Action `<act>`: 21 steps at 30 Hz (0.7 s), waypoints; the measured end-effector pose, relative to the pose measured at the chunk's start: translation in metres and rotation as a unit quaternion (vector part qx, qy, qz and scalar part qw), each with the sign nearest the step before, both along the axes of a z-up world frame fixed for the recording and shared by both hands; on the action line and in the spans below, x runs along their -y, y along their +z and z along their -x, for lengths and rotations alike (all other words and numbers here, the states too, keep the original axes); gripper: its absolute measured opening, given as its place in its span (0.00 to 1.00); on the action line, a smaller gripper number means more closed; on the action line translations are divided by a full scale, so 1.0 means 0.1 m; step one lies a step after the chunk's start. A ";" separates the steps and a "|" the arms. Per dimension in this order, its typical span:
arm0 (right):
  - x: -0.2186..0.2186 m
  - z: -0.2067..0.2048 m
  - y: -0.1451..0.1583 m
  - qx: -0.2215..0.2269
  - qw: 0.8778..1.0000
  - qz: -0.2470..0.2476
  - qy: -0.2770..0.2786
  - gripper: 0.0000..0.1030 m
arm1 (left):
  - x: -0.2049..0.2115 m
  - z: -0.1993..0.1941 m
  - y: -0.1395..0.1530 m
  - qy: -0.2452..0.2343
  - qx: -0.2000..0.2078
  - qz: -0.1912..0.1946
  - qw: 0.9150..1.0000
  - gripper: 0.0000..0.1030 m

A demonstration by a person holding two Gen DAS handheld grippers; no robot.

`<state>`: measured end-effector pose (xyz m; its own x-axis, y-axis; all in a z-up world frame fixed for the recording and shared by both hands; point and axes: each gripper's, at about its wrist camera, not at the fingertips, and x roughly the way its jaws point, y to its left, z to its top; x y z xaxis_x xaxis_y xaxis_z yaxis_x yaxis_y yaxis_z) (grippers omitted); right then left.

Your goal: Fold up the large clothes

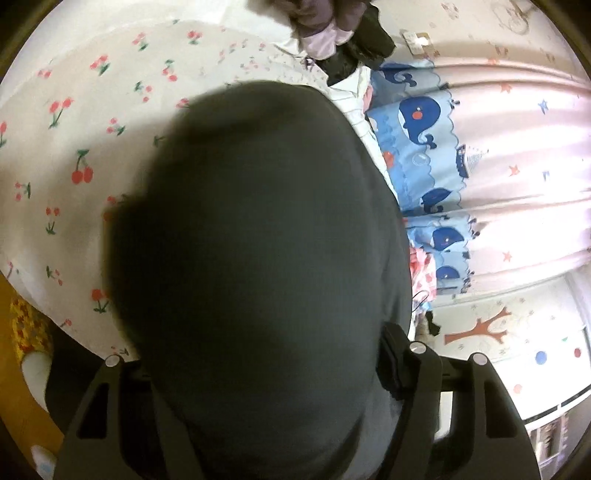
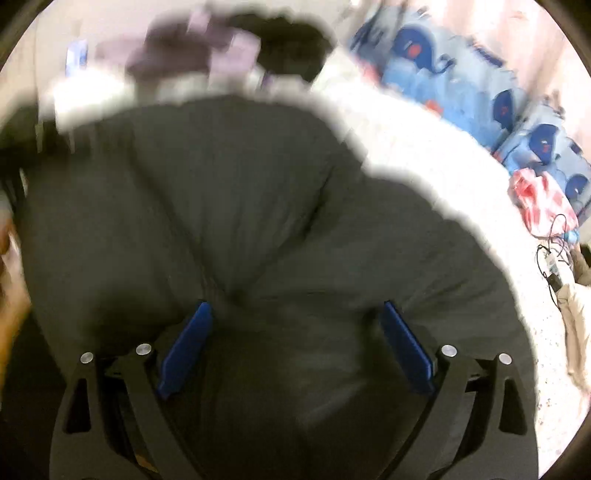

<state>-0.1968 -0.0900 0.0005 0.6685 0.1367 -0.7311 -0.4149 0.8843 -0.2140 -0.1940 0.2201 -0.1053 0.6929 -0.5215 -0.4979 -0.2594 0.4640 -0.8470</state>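
On the bed: a dark grey garment (image 2: 236, 206) lies spread over a white cherry-print sheet (image 1: 74, 140), its bulk filling the middle of both wrist views.
Garment type: too blurred and too close to tell whether it is a jacket, trousers or a top; creases radiate from a pucker just ahead of the right fingers.
Right gripper (image 2: 295, 343): jaws stand wide apart, blue pads (image 2: 184, 347) either side of a band of cloth, pressing into or hovering just over it; nothing is pinched.
Left gripper (image 1: 266, 369): grey cloth drapes over the space between the fingers and hides the tips, so I cannot tell whether it grips the fabric or merely sits under it.
Key relation: the garment runs away from both grippers toward the far side of the bed, and the right gripper sits squarely over its near part with the crease pucker dead ahead, so that hand looks better placed to take the next pinch.
Far end: a purple-and-dark clothes pile (image 1: 332, 33) lies beyond the garment.
Right side: a whale-print curtain (image 1: 424, 147) hangs near the bed edge.
Likely step: securing a near edge before carrying it over to fold, judging by the open right jaws.
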 end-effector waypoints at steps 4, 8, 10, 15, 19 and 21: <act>0.12 -0.55 0.30 0.051 0.997 0.024 -0.053 0.93 | -0.06 0.08 -0.04 0.009 -0.004 0.000 1.000 0.64; 0.08 -1.40 -0.38 -0.066 0.993 0.082 -0.060 0.93 | -0.06 0.24 -0.11 0.015 -0.013 -0.002 1.000 0.64; 0.12 -1.41 -0.34 -0.060 0.994 0.065 -0.056 0.92 | -0.06 0.32 -0.09 0.016 -0.015 -0.005 1.000 0.64; 0.17 -0.53 0.12 0.041 0.999 0.015 -0.031 0.92 | -0.04 0.33 -0.08 0.017 -0.011 -0.020 1.000 0.64; -0.16 -0.09 -0.48 0.036 0.996 0.083 0.013 0.92 | 0.03 0.22 -0.02 0.021 0.000 -0.021 1.000 0.62; -0.09 -0.18 -0.44 0.003 0.998 0.064 0.006 0.92 | 0.15 0.22 0.16 0.019 0.016 -0.056 0.998 0.60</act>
